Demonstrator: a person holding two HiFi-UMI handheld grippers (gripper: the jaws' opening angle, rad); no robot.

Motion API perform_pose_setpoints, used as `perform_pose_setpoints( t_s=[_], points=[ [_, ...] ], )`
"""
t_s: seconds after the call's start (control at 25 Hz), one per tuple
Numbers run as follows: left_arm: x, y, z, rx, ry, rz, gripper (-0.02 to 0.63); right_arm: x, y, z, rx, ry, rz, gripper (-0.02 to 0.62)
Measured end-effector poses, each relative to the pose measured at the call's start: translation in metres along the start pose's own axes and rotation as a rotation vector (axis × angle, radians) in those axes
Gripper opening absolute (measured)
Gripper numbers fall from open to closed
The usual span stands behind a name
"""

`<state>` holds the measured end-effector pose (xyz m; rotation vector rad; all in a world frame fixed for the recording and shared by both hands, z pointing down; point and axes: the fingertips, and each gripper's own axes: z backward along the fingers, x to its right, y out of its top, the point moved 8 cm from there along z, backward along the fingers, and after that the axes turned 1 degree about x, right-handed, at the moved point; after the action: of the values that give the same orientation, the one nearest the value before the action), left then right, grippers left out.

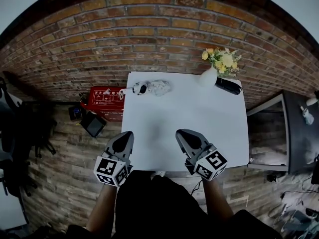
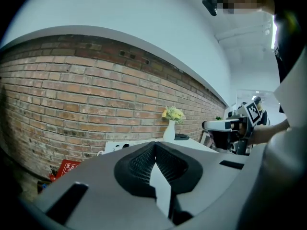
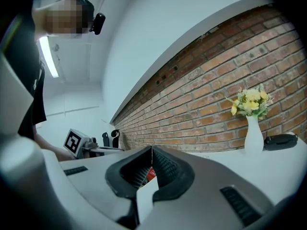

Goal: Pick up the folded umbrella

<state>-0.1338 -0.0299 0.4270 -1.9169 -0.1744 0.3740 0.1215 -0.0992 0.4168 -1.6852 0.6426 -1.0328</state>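
Observation:
The folded umbrella (image 1: 228, 85) is a short black bundle lying at the far right corner of the white table (image 1: 199, 128), just right of a white vase of yellow flowers (image 1: 209, 75). It shows as a dark shape beside the vase in the right gripper view (image 3: 280, 141) and in the left gripper view (image 2: 181, 137). My left gripper (image 1: 128, 133) (image 2: 154, 143) and right gripper (image 1: 178, 132) (image 3: 151, 148) hover over the table's near edge, far from the umbrella. Both are shut with nothing between the jaws.
A crumpled pale bundle (image 1: 158, 87) and a small white-and-black object (image 1: 137, 89) lie at the table's far left. On the floor to the left are a red box (image 1: 104, 97) and a dark case (image 1: 93, 124). A grey cabinet (image 1: 291, 128) stands to the right; a brick wall is behind.

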Motion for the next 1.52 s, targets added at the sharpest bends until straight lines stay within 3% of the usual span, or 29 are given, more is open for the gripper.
perform_pose_setpoints(
  t_s=[0.28, 0.64, 1.08, 1.32, 1.52],
  points=[
    [-0.023, 0.01, -0.048, -0.086, -0.083, -0.154, 0.014, 0.005, -0.004, -0.019, -0.01, -0.026, -0.005, 0.021],
    [-0.045, 0.018, -0.137, -0.178, -0.247, -0.311, 0.015, 0.012, -0.014, -0.05, -0.009, -0.093, 0.028, 0.023],
    [-0.063, -0.002, -0.229, -0.301, -0.374, -0.483, 0.017, 0.036, -0.04, -0.068, -0.116, -0.289, 0.039, 0.023],
    [-0.075, -0.015, -0.272, -0.391, -0.414, -0.593, 0.072, 0.045, -0.05, -0.074, -0.094, -0.346, -0.024, 0.023],
    [-0.079, -0.019, -0.308, -0.477, -0.443, -0.703, 0.179, 0.049, -0.061, -0.073, -0.1, -0.367, -0.064, 0.023]
  ],
)
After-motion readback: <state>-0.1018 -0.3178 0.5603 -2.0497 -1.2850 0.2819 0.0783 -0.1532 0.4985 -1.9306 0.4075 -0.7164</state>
